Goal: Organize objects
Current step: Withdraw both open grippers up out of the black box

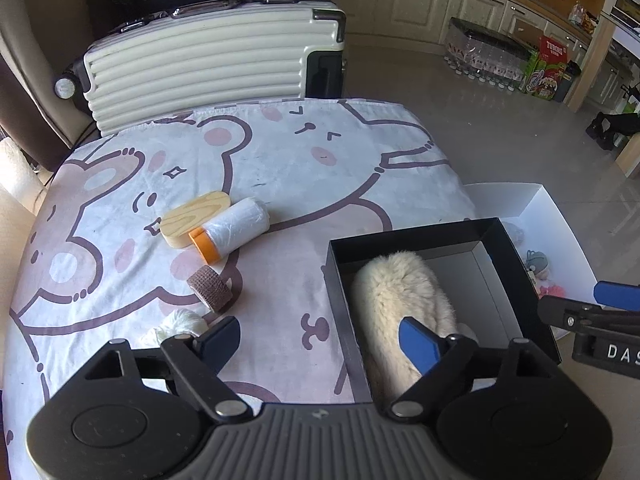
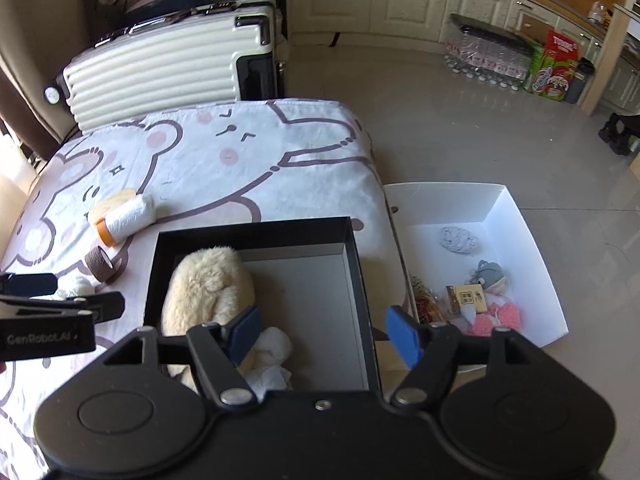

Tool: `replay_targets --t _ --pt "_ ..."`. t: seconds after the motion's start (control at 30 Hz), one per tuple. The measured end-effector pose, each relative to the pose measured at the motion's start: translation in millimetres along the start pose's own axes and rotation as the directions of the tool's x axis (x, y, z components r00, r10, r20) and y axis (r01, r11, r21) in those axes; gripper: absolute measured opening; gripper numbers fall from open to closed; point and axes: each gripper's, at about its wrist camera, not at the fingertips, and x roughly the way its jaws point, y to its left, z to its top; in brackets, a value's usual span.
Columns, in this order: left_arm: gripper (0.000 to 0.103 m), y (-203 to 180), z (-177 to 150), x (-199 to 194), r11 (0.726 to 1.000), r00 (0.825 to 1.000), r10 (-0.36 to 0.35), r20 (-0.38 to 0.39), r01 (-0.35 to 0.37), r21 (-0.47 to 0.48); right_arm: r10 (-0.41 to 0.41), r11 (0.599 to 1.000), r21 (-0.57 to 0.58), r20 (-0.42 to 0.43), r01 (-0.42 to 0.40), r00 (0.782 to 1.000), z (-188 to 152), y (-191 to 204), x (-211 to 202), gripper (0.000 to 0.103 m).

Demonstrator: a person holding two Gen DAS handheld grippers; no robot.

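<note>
Near the tabletop's (image 1: 280, 152) front-left edge, a small white tuft of cloth (image 1: 180, 326) is half hidden behind the left tongs (image 1: 320, 344), so its shape stays unclear. Beside it a brown roll of crepe bandage (image 1: 211, 287) lies on its side. Further in, a white roll with an orange cap (image 1: 230, 234) lies with its long axis running from front-left to back-right, cap toward the front, touching a pale wooden oval block (image 1: 192, 216). The left tongs stand apart with nothing between them, one blue pad over the cartoon-bear cloth, the other over the black open box (image 2: 256, 232). That box sits at the tabletop's right edge; inside, a cream fluffy plush (image 2: 208, 288) lies along its left wall, its near end cut off by the right tongs (image 2: 320, 336), with crumpled white cloth (image 2: 272, 356) beside it. The right tongs also stand apart, empty. A white cardboard tray (image 2: 520, 224) sits on the floor beyond, its small contents hard to make out.
</note>
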Motion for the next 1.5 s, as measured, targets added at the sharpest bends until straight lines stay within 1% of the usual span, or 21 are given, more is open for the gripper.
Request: replay_targets --t 0.13,0.3,0.37,0.53,0.6,0.67,0.77,0.97,1.2,1.5 --pt "0.093 6 -3 -9 1.000 1.000 0.018 0.012 -0.018 0.005 -0.012 1.000 0.024 0.025 0.012 1.000 -2 -1 -6 0.077" --pt "0.101 16 -7 -20 0.999 0.999 0.044 0.028 -0.044 0.002 -0.023 0.999 0.046 0.041 0.021 0.999 -7 -3 -12 0.087" --pt "0.103 18 -9 -22 0.999 0.998 0.052 0.030 -0.052 0.004 -0.020 0.998 0.054 0.045 0.018 0.999 -9 -4 -14 0.089" --pt "0.103 22 -13 -26 0.998 0.998 0.065 0.025 -0.066 0.013 -0.046 0.997 0.072 0.067 0.041 0.997 -13 -3 -17 0.098" --pt "0.103 24 -16 -28 0.998 0.997 0.067 0.028 -0.068 0.015 -0.049 0.997 0.071 0.090 0.043 0.995 -16 -3 -18 0.103" --pt "0.103 25 -18 -28 0.998 0.998 0.063 0.028 -0.064 0.022 -0.060 0.997 0.060 0.101 0.054 0.993 -18 -3 -17 0.103" --pt "0.103 25 -19 -27 0.997 0.997 0.069 0.031 -0.070 0.032 -0.080 0.996 0.056 0.094 0.075 0.992 -20 -4 -16 0.103" --pt "0.103 23 -18 -26 0.998 0.997 0.058 0.053 -0.060 0.023 -0.079 0.995 0.067 0.078 0.074 0.994 -24 -9 -15 0.103" --pt "0.103 21 -18 -17 0.997 0.997 0.069 0.036 -0.070 0.030 -0.087 0.995 0.049 0.076 0.083 0.993 -26 -11 -15 0.103" --pt "0.103 17 -17 -12 0.998 0.998 0.054 0.030 -0.055 0.023 -0.091 0.995 0.049 0.072 0.088 0.993 -28 -16 -14 0.103"
